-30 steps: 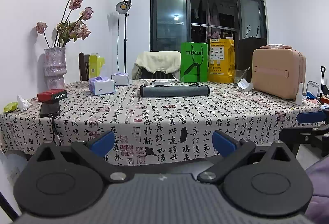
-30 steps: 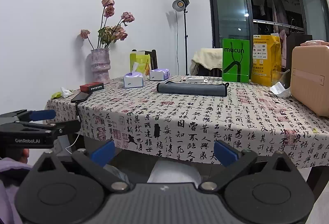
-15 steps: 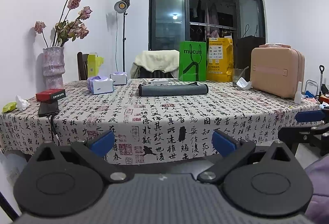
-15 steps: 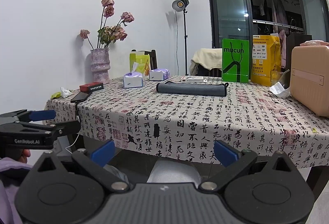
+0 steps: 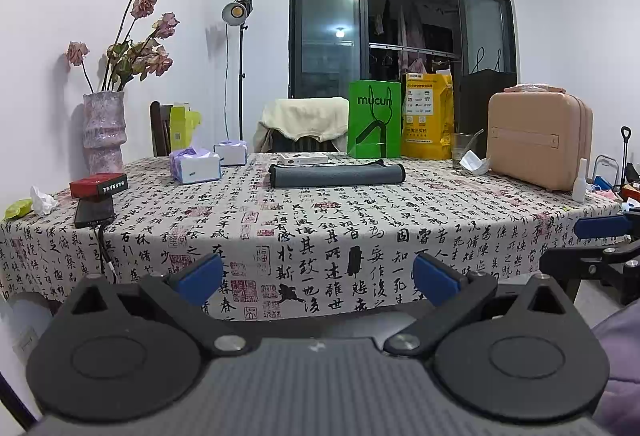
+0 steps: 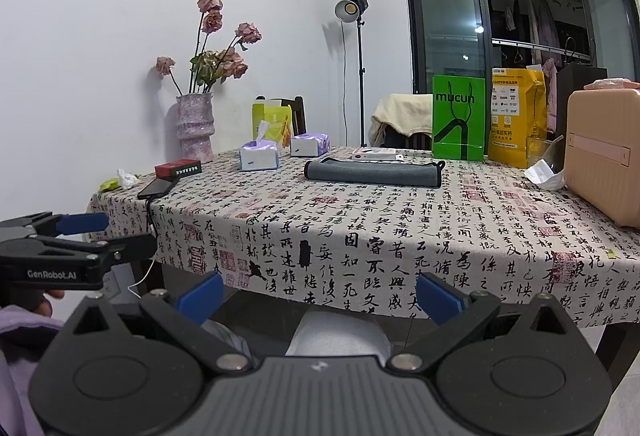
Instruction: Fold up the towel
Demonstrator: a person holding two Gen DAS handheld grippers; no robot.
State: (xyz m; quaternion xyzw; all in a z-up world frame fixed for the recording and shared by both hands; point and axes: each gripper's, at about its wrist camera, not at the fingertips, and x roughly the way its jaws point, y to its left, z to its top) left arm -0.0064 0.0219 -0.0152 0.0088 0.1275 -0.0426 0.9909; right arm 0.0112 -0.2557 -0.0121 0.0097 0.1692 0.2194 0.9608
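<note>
Far left of the table: a green wrapper (image 5: pixel 17 209) and a crumpled tissue (image 5: pixel 42 200) at the edge. Beside them, a red box (image 5: pixel 99 184) sits on the back end of a black phone (image 5: pixel 94 212), whose cable hangs over the tablecloth (image 5: pixel 320 236). Behind, against the wall, a mottled vase (image 5: pixel 103 131) holds dried roses (image 5: pixel 136 35).

Left centre: two tissue boxes (image 5: pixel 196 165), a yellow-green carton (image 5: pixel 182 125) behind them, and a lamp on a stand (image 5: pixel 238 11) by the wall.

Centre: the towel (image 5: pixel 337 175), grey, lies folded into a long narrow strip toward the far side of the table, flat on the cloth, touched by neither gripper. A small white box (image 5: pixel 303 157) lies just behind it. A chair draped in cream cloth (image 5: pixel 304 119) stands beyond the table.

Right centre: a green bag (image 5: pixel 374 123), a yellow bag (image 5: pixel 428 115), a glass (image 5: pixel 464 149) with crumpled paper (image 5: pixel 474 160) beside it.

Right: a pink case (image 5: pixel 540 139), upright, with a small white bottle (image 5: pixel 580 185) near the table edge.

Foreground: left gripper (image 5: pixel 318 276), fingers spread wide, nothing between them, held below the near table edge. Right gripper (image 6: pixel 318 292), likewise spread and unloaded, at similar height and well apart from the towel.
</note>
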